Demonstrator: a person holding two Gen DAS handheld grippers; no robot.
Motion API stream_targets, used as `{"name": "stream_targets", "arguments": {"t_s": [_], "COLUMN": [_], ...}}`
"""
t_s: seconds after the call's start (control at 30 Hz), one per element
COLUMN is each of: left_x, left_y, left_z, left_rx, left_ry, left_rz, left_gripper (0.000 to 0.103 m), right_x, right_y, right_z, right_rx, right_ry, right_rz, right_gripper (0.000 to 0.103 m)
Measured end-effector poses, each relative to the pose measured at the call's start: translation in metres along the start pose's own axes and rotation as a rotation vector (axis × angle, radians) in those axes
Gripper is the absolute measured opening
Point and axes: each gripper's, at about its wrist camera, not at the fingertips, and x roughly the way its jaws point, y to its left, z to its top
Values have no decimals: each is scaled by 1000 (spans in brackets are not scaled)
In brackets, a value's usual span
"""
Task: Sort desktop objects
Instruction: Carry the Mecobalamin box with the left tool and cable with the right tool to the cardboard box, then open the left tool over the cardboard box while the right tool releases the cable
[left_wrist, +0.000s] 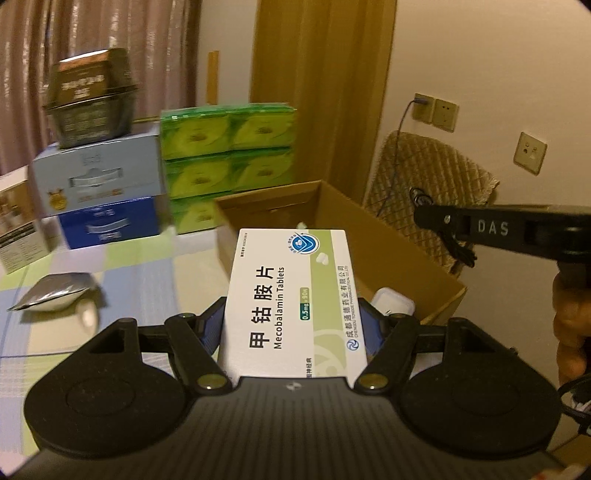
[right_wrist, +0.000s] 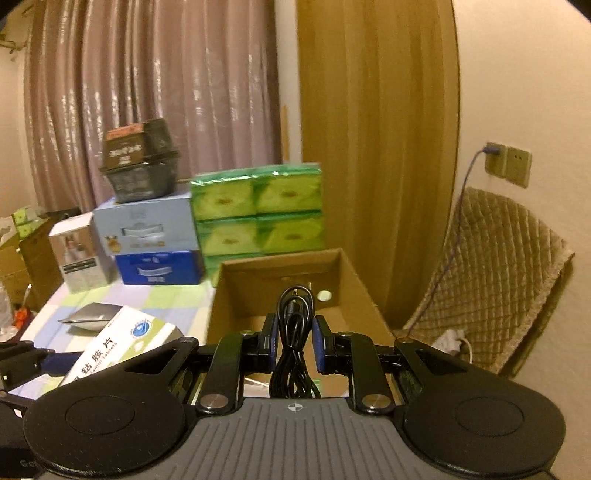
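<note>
Two things are held up over the desk (left_wrist: 155, 266), one in each hand-held gripper. The left hand-held gripper (left_wrist: 293, 317) is clamped on a white and green medicine box (left_wrist: 291, 302), its blue pads pressing both long sides, the box pointing away toward a cardboard box (left_wrist: 388, 236) that stands open at the right end of the desk. The right hand-held gripper (right_wrist: 295, 339) is closed on a bundle of black cable (right_wrist: 295, 332), with the loops standing up between its fingers directly in front of that same cardboard box (right_wrist: 229, 295).

The left wrist view shows a white rounded item (left_wrist: 393, 304) inside the cardboard box near its front wall, and the right hand-held gripper's black body coming in from the right with a person's hand (left_wrist: 570, 314) beneath it. The right wrist view instead looks deeper into the cardboard box, where a small white round thing (right_wrist: 324, 295) lies by the far wall, and it catches the medicine box (right_wrist: 122, 343) from the side at lower left.

Both views share a silver pouch (left_wrist: 55, 293) on the checked cloth, stacked blue boxes (right_wrist: 147, 243) with a dark tub (right_wrist: 138, 162) on top, green tissue packs (right_wrist: 258, 210) at the far edge, and a quilted chair (right_wrist: 491, 273) on the right.
</note>
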Motion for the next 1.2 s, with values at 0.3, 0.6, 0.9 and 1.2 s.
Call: {"name": "stream_targets", "arguments": {"t_s": [0.3,0.6,0.9,1.2], "left_x": [41,80,112,91], "left_y": [-11,-10,-15,3], "left_z": [22,30,32,31], "left_rx": [4,-17,9,-13], "left_ry": [18,46,71,33], "left_rz": [-45,-89,-80,-50], "left_gripper": [67,67,83,83], "right_x": [30,60,72,75], "right_y": [-27,-45,-60,-56], "right_z": [3,-1,-8,-13], "right_rx": [14,49,64,74], "right_ry": [34,67,87,99], "right_rz": [-16,-25,-41,-20], "right_gripper": [16,16,16,16]}}
